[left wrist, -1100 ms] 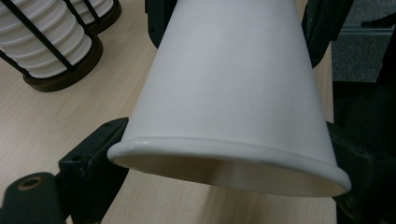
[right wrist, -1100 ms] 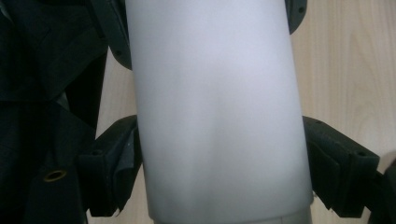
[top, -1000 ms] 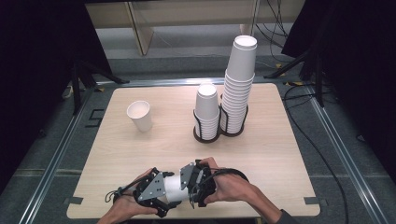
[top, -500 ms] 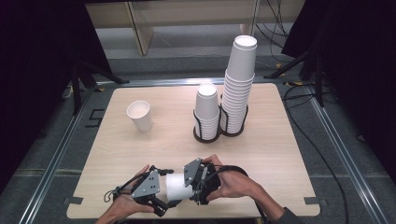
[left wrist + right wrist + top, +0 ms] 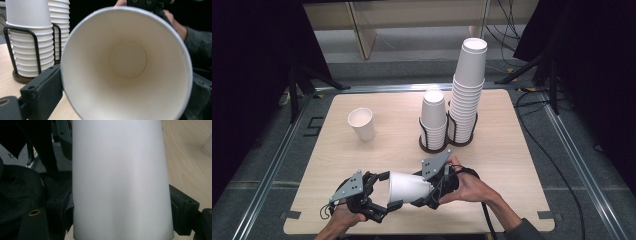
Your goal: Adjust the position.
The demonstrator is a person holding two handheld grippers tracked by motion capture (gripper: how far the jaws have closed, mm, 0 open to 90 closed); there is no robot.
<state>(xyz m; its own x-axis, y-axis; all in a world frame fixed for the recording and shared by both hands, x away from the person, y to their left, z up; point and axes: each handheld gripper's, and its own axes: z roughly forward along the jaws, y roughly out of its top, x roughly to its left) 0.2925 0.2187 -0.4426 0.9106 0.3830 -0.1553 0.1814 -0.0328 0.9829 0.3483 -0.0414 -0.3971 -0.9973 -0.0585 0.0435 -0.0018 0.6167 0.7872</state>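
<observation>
White paper cup (image 5: 408,187) — lying sideways, plain, empty

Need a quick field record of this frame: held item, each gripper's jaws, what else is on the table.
held item: white paper cup, lying sideways above the table, mouth toward the left gripper
left gripper: jaws just been opening, either side of the cup rim
right gripper: jaws clamped on the cup's base end
wooden table: single upright paper cup; short cup stack and tall cup stack in black wire holders
</observation>
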